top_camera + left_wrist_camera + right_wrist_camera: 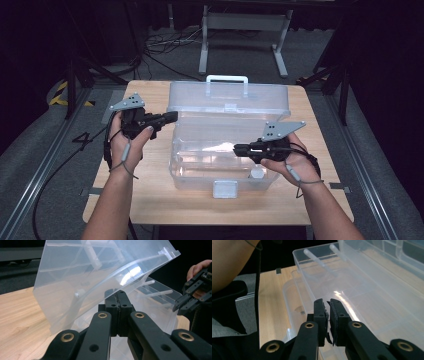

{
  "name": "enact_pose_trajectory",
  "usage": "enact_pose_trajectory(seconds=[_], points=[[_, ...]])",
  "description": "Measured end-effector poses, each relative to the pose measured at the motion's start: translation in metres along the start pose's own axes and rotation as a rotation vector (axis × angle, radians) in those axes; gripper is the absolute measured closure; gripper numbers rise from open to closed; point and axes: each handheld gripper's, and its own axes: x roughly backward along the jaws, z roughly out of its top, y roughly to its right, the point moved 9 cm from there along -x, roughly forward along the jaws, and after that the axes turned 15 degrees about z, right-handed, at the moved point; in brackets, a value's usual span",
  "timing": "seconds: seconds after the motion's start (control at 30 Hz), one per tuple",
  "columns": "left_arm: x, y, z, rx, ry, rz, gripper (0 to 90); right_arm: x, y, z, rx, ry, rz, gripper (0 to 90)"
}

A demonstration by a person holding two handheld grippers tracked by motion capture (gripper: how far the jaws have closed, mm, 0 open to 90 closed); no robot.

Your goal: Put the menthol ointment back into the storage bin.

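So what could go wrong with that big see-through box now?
The lid stands open, with the shut left gripper at its edge; whether it grips or just props the edge is unclear, so the lid might drop shut. The right gripper, jaws nearly together, is over the clear box, so a falling lid could hit it. A knock could also slide the light box along the table.

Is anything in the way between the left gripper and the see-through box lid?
Nothing visible is. The left gripper sits right at the raised lid of the clear box, jaws shut, with only air in front. The right gripper is off to the side, over the box.
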Motion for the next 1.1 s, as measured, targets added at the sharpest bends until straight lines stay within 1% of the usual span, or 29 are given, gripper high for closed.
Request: enact_pose_trajectory(seconds=[0.03, 0.07, 0.2, 0.47, 0.57, 0.6, 0.77, 0.83, 0.93, 1.1], points=[[0.0, 0.001, -0.001, -0.002, -0.006, -0.002, 90.0, 0.002, 0.0, 0.0, 0.002, 0.01, -0.005, 87.0], [0.0, 0.001, -0.001, -0.005, -0.009, -0.002, 90.0, 0.006, 0.002, 0.0, 0.005, 0.015, -0.021, 87.4], [0.001, 0.002, -0.003, -0.003, -0.016, -0.003, 90.0, 0.019, 0.004, -0.001, -0.006, 0.051, -0.047, 89.7], [0.001, 0.006, -0.005, -0.02, -0.034, -0.002, 90.0, 0.04, 0.008, -0.012, -0.026, 0.094, -0.085, 89.9], [0.001, 0.008, -0.007, -0.026, -0.046, -0.004, 90.0, 0.047, 0.009, -0.017, -0.026, 0.105, -0.111, 89.9], [0.001, 0.008, -0.008, -0.027, -0.047, -0.002, 90.0, 0.05, 0.009, -0.019, -0.026, 0.12, -0.123, 89.8], [0.003, 0.011, -0.012, -0.031, -0.064, -0.004, 90.0, 0.062, 0.011, -0.026, -0.039, 0.159, -0.15, 89.8], [0.003, 0.012, -0.013, -0.037, -0.069, -0.003, 90.0, 0.066, 0.013, -0.027, -0.046, 0.162, -0.162, 89.8], [0.004, 0.013, -0.015, -0.034, -0.077, -0.005, 90.0, 0.075, 0.015, -0.029, -0.051, 0.179, -0.186, 89.8], [0.006, 0.014, -0.02, -0.034, -0.093, -0.009, 90.0, 0.085, 0.022, -0.034, -0.075, 0.205, -0.214, 89.8]])
